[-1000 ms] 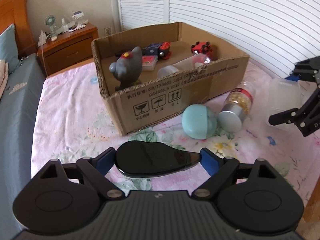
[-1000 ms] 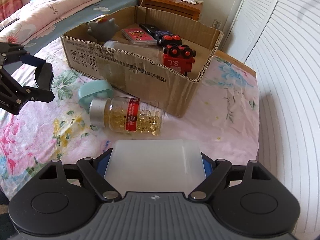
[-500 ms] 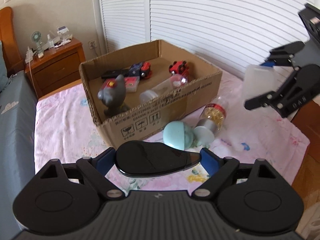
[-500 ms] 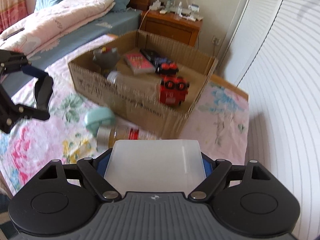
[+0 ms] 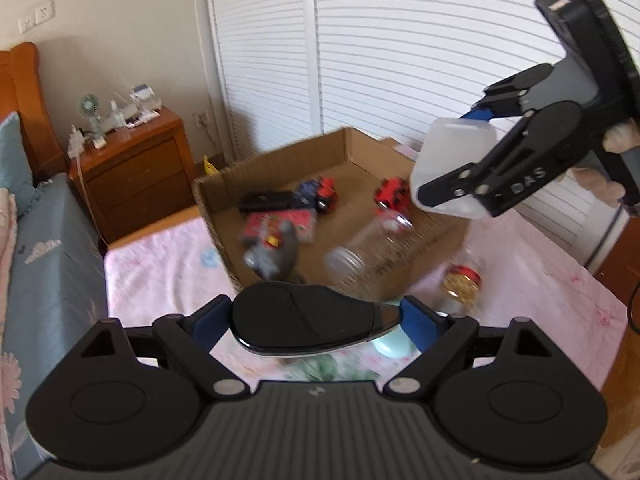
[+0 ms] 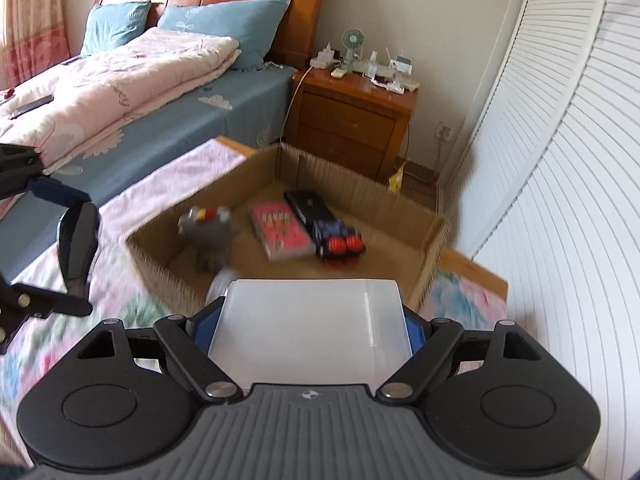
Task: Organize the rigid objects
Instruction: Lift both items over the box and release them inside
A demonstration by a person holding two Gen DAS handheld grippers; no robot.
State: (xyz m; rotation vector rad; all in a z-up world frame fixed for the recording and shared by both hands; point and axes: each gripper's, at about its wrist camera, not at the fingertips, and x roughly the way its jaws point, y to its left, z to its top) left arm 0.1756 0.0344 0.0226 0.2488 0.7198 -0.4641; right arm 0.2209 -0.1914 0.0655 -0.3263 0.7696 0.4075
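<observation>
My left gripper (image 5: 316,322) is shut on a glossy black teardrop-shaped object (image 5: 304,326), held above the flowered bedspread in front of the cardboard box (image 5: 280,156). My right gripper (image 6: 310,326) is shut on a translucent white plastic container (image 6: 310,326); the left wrist view shows that container (image 5: 454,164) hanging over the box's right end. Inside the box lie a grey toy figure (image 5: 274,254), a clear jar (image 5: 360,250), a pink packet (image 6: 280,230), a dark toy truck (image 6: 324,224) and a red toy car (image 5: 394,196). A pill bottle (image 5: 460,280) and a mint-green object (image 5: 390,344) rest outside, in front of the box.
A wooden nightstand (image 6: 352,120) with a small fan and clutter stands behind the box. White louvred doors (image 5: 400,60) line the far side. A bed with blue sheet, pink quilt (image 6: 112,84) and blue pillows stretches left. A gloved hand (image 5: 616,160) grips the right tool.
Both grippers have risen with their loads. The right gripper has carried the white container from beside the box to above its right end. The box now appears lower and farther.
</observation>
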